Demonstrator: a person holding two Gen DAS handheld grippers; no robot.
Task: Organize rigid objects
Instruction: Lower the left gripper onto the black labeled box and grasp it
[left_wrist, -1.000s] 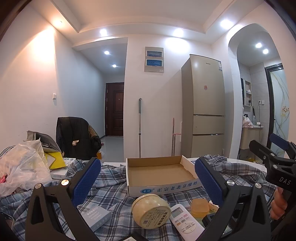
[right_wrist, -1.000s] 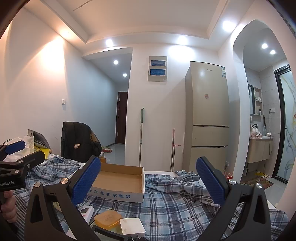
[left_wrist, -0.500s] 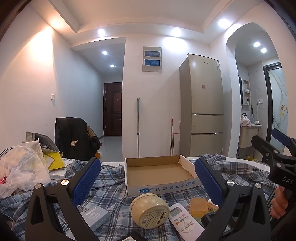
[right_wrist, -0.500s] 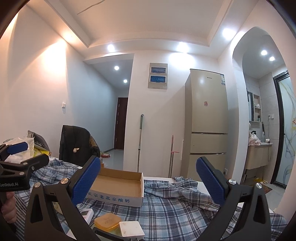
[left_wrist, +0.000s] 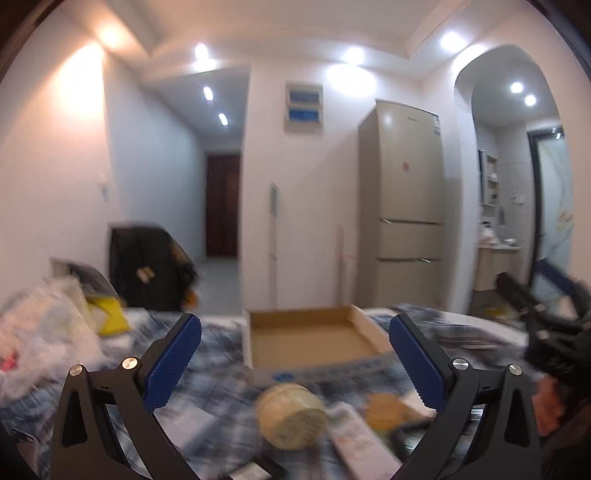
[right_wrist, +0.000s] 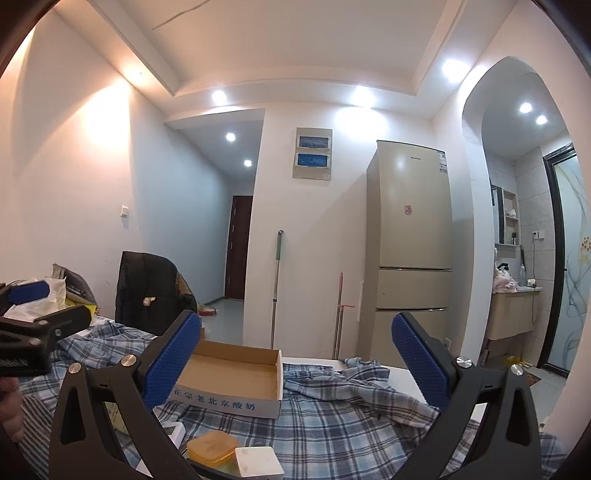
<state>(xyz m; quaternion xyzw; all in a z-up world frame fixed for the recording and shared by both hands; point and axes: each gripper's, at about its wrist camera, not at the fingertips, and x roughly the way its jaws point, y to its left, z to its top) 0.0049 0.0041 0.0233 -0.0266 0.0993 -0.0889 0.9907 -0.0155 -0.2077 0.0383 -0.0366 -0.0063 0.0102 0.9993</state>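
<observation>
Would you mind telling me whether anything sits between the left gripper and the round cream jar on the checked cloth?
Nothing visible does. The left gripper is open, and the round cream jar lies just ahead of and below its fingers, with only bare checked cloth around it, though this view is blurred.

The left wrist view is smeared with blur, so the round tin (left_wrist: 291, 415) and the remote (left_wrist: 360, 441) beside it show no readable markings. In the right wrist view, the orange box (right_wrist: 211, 446) and white block (right_wrist: 258, 460) are cut off by the near edge.

Home interior — fridge (right_wrist: 410, 236), hallway door (right_wrist: 240, 247), mop (right_wrist: 276, 288) against wall.
</observation>
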